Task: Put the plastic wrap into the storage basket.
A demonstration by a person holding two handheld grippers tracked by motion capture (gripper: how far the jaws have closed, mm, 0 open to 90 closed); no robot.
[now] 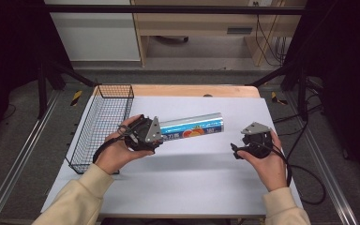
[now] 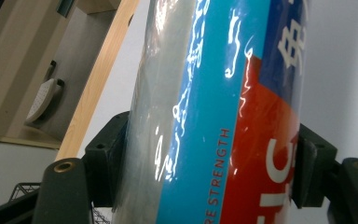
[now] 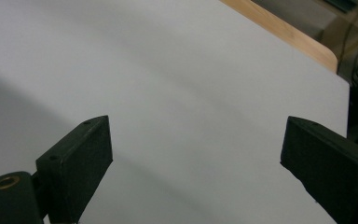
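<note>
Currently my left claw (image 1: 161, 136) is closed around one end of a long shrink-wrapped roll (image 1: 194, 127), blue and silver with an orange-red patch; the roll points from the claw toward the right across the middle of the grey-white surface (image 1: 187, 187). From the left gripper view, both black jaws press against the sides of the roll (image 2: 214, 116), one at each flank, and glossy film wrinkles, white characters and the printed word "STRENGTH" are legible there, detail too small to read from the high view. My right claw (image 1: 236, 149) sits well apart from the roll, toward the right side of the surface, held in my right hand (image 1: 265, 161). The right gripper view has its jaws spread wide with nothing between them, just bare surface (image 3: 191, 93) beneath. The high view adds a black wire basket (image 1: 102, 126) at the left edge of the surface, just beside my left hand (image 1: 117, 152).
</note>
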